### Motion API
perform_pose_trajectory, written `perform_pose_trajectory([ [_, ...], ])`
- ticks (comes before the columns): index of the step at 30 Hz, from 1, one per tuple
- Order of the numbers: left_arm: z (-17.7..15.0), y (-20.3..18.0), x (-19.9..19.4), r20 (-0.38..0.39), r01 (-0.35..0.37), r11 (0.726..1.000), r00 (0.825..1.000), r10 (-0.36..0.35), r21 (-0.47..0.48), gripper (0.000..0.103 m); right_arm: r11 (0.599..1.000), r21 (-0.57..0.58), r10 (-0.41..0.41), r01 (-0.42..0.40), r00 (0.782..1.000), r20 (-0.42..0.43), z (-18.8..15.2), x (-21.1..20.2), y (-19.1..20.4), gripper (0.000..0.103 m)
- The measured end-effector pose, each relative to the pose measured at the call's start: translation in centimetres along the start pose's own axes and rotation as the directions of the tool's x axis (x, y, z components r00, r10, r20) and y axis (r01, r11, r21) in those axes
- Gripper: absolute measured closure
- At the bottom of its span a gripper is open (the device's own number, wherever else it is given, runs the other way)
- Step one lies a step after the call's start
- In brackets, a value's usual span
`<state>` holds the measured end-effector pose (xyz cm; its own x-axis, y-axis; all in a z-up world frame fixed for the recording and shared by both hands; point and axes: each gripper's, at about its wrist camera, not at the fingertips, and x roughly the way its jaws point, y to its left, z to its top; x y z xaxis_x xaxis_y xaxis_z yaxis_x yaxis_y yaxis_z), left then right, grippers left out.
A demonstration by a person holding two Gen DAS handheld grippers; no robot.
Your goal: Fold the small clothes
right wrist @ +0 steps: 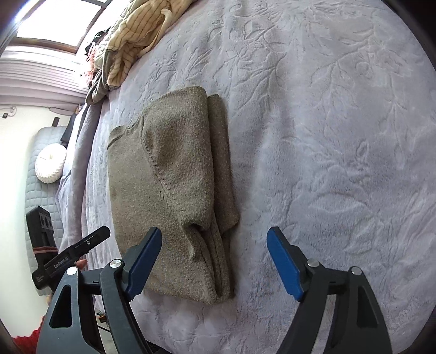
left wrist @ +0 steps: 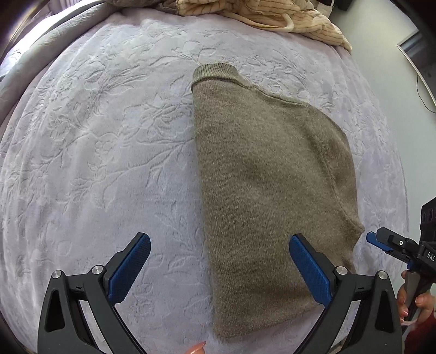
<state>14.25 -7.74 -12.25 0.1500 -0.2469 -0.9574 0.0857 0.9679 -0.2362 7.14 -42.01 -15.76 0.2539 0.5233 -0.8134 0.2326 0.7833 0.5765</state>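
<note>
I found the folded sweater (left wrist: 267, 190) lying flat on the bed (left wrist: 109, 136). My left tool (left wrist: 219, 268) and right tool (right wrist: 214, 262) both stood wide open over it, holding nothing.

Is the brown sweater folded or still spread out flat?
Folded. The brown sweater lies as a narrow stack, its sleeve tucked in, with layered edges showing along one side.

Lavender embossed bedspread (right wrist: 340, 136), bright window (right wrist: 57, 24)
</note>
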Motion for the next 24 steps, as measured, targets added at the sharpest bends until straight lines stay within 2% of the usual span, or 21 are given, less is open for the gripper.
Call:
perform_pose_trajectory([
  [2,0.9,0.5,0.4,-0.008,-0.019,1.0,1.0,0.019,-0.004,0.001,0.999,-0.012,0.031,-0.032,0.999,-0.014,1.0,0.4,0.0,0.016],
  [5,1.8,1.4,2.0,-0.057,0.015,0.999,0.998,-0.017,-0.028,0.001,0.998,-0.019,0.062,-0.063,0.997,-0.043,2.2,1.3,-0.2,0.016],
  [8,2.0,2.2,3.6,-0.119,0.094,0.993,0.988,-0.102,-0.067,0.001,0.994,-0.022,0.101,-0.103,0.992,-0.074,3.3,2.3,-0.6,0.016],
  [11,2.3,2.5,4.1,-0.124,0.158,0.985,0.978,-0.166,-0.072,0.001,0.989,-0.033,0.138,-0.141,0.986,-0.089,4.5,3.1,-1.0,0.016],
  [13,2.6,2.4,4.9,-0.139,0.217,0.973,0.964,-0.226,-0.077,0.001,0.982,-0.028,0.181,-0.185,0.978,-0.102,5.3,3.8,-1.3,0.016],
  [16,3.1,1.6,6.3,-0.156,0.269,0.96,0.948,-0.278,-0.075,0.001,0.968,-0.019,0.246,-0.251,0.96,-0.135,6.3,5.3,-1.6,0.016],
  [20,3.7,-0.2,7.2,-0.152,0.295,0.955,0.943,-0.296,-0.033,0.001,0.953,-0.043,0.287,-0.299,0.939,-0.188,7.3,7.4,-0.9,0.016],
  [24,4.2,-1.6,7.8,-0.145,0.267,0.964,0.954,-0.264,-0.003,0.001,0.948,-0.046,0.299,-0.315,0.93,-0.215,8.2,9.0,0.2,0.016],
])
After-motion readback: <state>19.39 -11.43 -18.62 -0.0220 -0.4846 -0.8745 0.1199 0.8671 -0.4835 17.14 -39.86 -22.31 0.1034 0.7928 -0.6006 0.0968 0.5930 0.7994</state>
